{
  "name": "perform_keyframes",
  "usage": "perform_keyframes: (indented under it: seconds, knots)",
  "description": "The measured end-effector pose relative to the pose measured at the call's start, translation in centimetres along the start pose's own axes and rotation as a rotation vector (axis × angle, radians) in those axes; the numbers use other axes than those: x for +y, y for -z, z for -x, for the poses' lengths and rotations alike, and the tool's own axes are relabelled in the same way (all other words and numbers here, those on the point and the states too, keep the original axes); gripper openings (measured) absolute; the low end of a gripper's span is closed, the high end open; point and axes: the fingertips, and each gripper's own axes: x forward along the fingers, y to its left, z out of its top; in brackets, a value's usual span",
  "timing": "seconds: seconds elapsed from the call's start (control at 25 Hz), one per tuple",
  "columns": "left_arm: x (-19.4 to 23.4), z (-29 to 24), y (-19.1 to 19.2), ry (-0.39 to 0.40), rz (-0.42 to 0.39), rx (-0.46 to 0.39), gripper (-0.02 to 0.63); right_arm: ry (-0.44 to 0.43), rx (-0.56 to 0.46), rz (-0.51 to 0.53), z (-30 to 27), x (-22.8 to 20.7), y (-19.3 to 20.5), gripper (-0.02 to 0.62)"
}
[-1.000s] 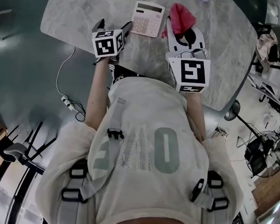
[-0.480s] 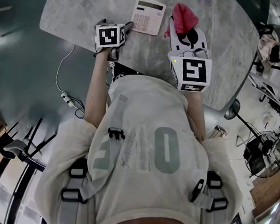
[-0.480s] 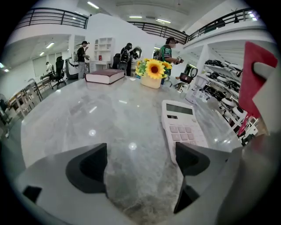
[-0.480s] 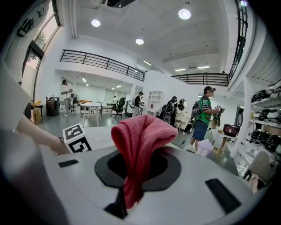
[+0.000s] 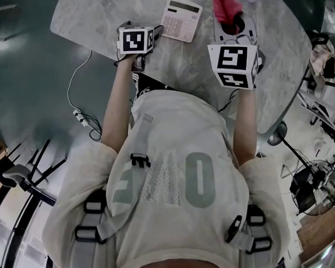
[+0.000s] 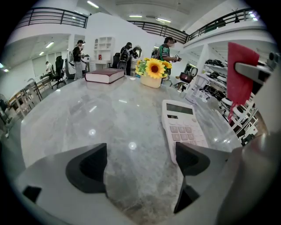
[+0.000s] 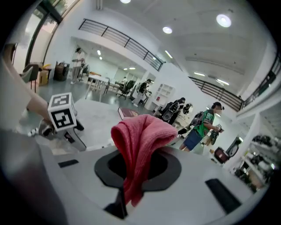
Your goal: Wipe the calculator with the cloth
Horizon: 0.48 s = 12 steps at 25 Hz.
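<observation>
A pale pink calculator (image 5: 182, 20) lies flat on the grey marble table (image 5: 95, 13); the left gripper view has the calculator (image 6: 182, 127) just ahead and to the right. My left gripper (image 5: 141, 30) rests low over the table beside the calculator's near left corner. That left gripper (image 6: 140, 160) is open, with only bare marble between its jaws. The red cloth (image 5: 226, 7) hangs bunched from my right gripper (image 5: 236, 26), which is right of the calculator and lifted off the table. Seen from the right gripper (image 7: 136, 169), it is shut on the cloth (image 7: 140, 136).
At the table's far side lie a dark red book (image 6: 104, 75) and a pot of sunflowers (image 6: 153, 72). A white cable (image 5: 79, 97) trails on the floor left of the table. Several people stand in the room beyond.
My right gripper has lifted and moved away from me with the cloth, tilting upward. The left gripper shifted slightly right, closer to the calculator.
</observation>
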Motion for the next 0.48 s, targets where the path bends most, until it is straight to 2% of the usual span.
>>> perform_keyframes:
  seconds: [0.2,0.48]
  knots:
    - [0.1,0.1,-0.1,0.001,0.002,0.013,0.479,-0.041,0.121,0.274,-3.2,-0.6,0.6,0.058]
    - [0.0,0.0,0.0,0.004,0.004,0.037,0.479,-0.121,0.231,0.575,-7.4,1.6,2.7,0.058]
